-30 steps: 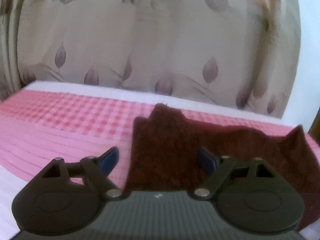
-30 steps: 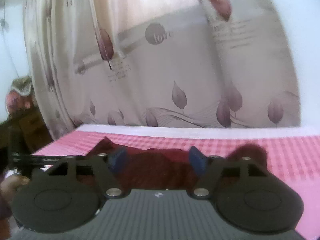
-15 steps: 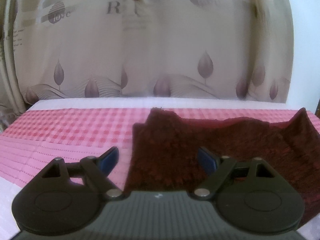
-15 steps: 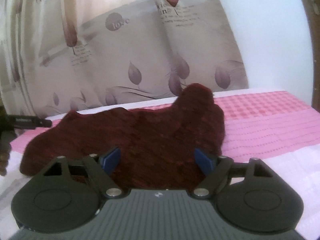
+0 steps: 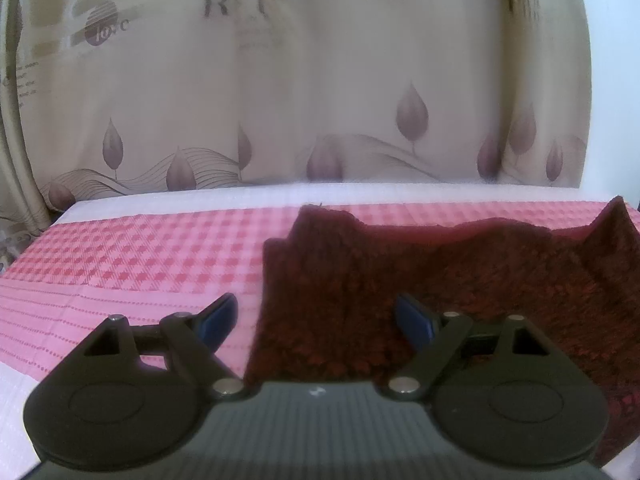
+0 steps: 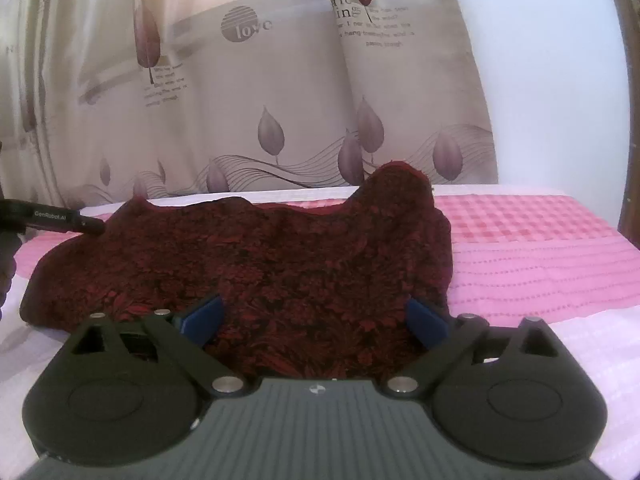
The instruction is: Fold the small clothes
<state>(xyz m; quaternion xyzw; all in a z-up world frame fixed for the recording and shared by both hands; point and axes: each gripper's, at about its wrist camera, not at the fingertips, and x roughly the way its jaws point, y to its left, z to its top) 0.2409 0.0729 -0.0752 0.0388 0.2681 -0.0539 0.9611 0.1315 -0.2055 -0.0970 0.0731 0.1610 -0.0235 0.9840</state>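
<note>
A small dark red patterned garment (image 6: 256,264) lies spread on the pink checked bed cover (image 6: 528,248). My right gripper (image 6: 314,320) hovers low over its near edge with the jaws still opening; cloth shows between the blue pads (image 6: 202,318) but they do not press on it. In the left wrist view the same garment (image 5: 440,268) fills the right half, its left edge running between the fingers. My left gripper (image 5: 316,320) is open above that edge, holding nothing. The left gripper's finger (image 6: 60,220) pokes in at the garment's far left in the right wrist view.
A beige curtain with leaf prints and lettering (image 5: 280,100) hangs right behind the bed. White bedding (image 6: 580,340) borders the pink cover at the near side. A pale wall (image 6: 552,80) stands at the right, with a dark wooden edge (image 6: 628,120) beside it.
My right gripper sank toward the garment, swung so the cloth fills its view, and its jaws spread wider. The left view levelled out; its jaws stayed open.
</note>
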